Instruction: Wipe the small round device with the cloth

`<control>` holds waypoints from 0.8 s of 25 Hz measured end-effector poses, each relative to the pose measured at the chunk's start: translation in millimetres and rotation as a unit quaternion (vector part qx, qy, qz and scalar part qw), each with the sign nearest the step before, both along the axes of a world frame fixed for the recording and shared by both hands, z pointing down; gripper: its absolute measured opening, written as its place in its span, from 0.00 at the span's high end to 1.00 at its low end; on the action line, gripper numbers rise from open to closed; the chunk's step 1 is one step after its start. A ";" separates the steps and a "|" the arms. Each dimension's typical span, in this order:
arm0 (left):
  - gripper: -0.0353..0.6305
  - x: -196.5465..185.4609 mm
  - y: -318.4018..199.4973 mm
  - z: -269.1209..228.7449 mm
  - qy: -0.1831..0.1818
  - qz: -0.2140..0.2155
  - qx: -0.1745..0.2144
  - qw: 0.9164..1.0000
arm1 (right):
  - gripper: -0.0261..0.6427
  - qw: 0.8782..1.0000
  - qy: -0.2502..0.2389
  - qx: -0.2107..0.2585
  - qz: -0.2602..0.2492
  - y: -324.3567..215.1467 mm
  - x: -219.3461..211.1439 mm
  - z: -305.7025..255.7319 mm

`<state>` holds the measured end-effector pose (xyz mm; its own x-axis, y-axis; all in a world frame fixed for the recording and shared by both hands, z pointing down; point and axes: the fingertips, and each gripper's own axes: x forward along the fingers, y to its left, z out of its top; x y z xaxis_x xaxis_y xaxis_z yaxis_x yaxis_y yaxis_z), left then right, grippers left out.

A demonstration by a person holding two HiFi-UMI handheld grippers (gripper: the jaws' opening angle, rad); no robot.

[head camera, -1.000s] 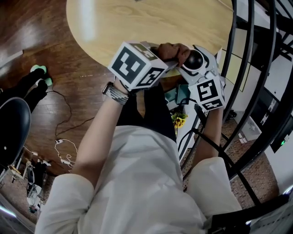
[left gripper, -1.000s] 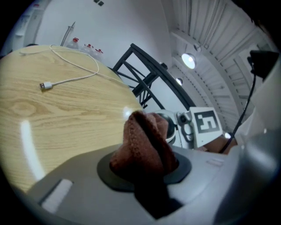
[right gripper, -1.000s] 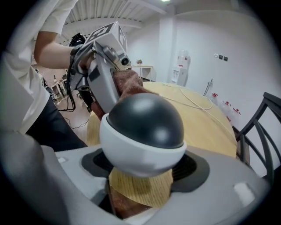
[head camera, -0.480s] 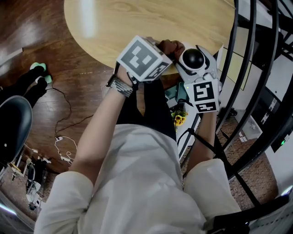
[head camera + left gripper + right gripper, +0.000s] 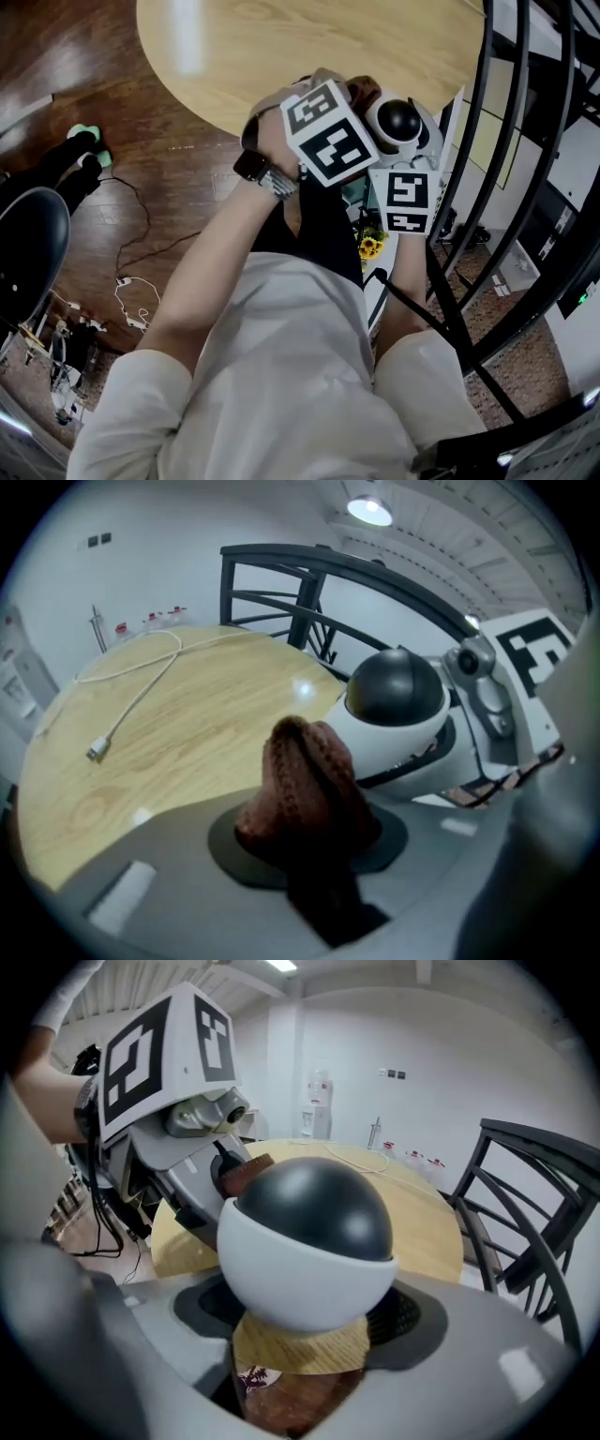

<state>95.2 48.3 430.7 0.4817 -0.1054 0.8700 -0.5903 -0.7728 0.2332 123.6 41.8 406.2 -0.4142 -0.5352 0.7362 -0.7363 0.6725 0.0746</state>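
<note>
The round wooden surface [image 5: 281, 47] lies below both grippers. The right gripper [image 5: 305, 1335] is clamped on the small round device [image 5: 305, 1241], white with a black dome, and holds it at the surface's near edge. The left gripper [image 5: 314, 855] pinches the brown knitted cloth [image 5: 305, 780], which is bunched against the device's side. A white cable [image 5: 131, 696] lies on the surface, well apart from both.
</note>
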 end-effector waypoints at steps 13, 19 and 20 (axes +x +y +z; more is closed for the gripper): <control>0.76 -10.9 -19.7 -9.2 -0.032 -0.062 0.152 0.986 | 0.41 0.998 -0.046 0.035 0.039 -1.6 8.7 12.2; 0.76 -32.5 7.0 -28.8 -0.023 -0.075 0.131 0.988 | 0.41 1.000 -0.016 0.004 0.017 10.2 9.0 16.9; 0.76 -40.6 5.8 -25.0 -0.018 -0.076 0.128 0.989 | 0.41 1.000 -0.011 -0.006 0.016 7.9 4.8 24.8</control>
